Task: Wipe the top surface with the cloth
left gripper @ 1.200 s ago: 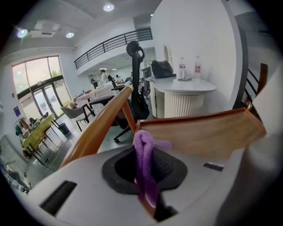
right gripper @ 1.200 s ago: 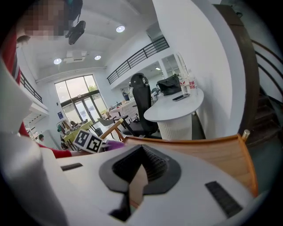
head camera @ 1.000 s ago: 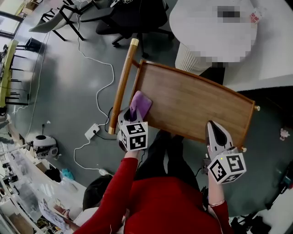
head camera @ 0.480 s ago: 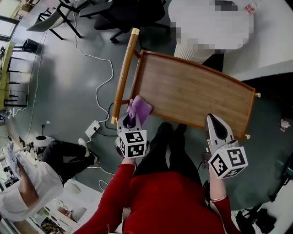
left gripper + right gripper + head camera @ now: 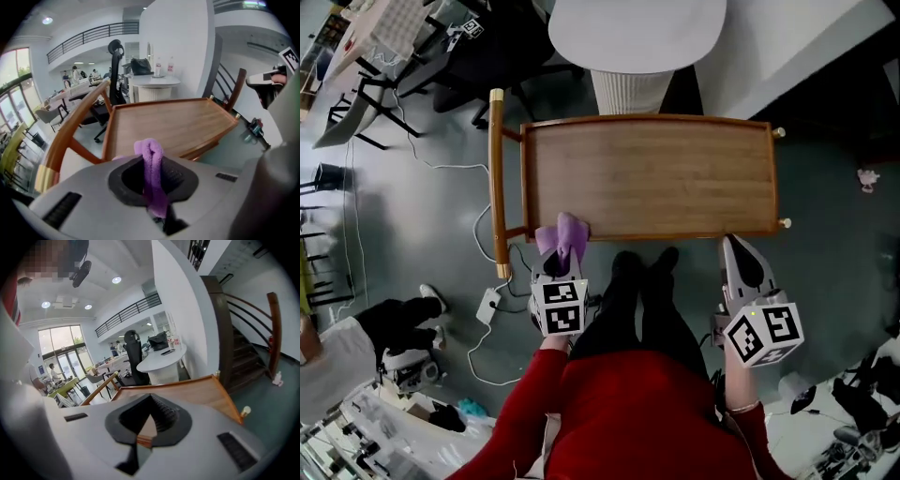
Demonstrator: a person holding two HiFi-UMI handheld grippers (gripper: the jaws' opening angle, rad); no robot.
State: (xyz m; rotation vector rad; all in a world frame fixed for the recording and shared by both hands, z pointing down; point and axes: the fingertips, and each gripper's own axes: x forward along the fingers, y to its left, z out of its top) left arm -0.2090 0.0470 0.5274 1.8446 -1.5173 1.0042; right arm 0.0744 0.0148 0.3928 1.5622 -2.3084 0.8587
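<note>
Fingers (image 5: 180, 179) of the left gripper (image 5: 557, 270) clamped on the purple cloth (image 5: 562, 236), drew it back across the wood to the near-left rim of the top surface (image 5: 656, 178), held the right gripper (image 5: 741, 265) closed on nothing off the near edge, likely ending one stroke with most wiping undone.

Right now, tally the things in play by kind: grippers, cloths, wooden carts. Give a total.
Grippers: 2, the left gripper and the right gripper
Purple cloth: 1, held by the left gripper
Wooden cart: 1
Total: 4
</note>
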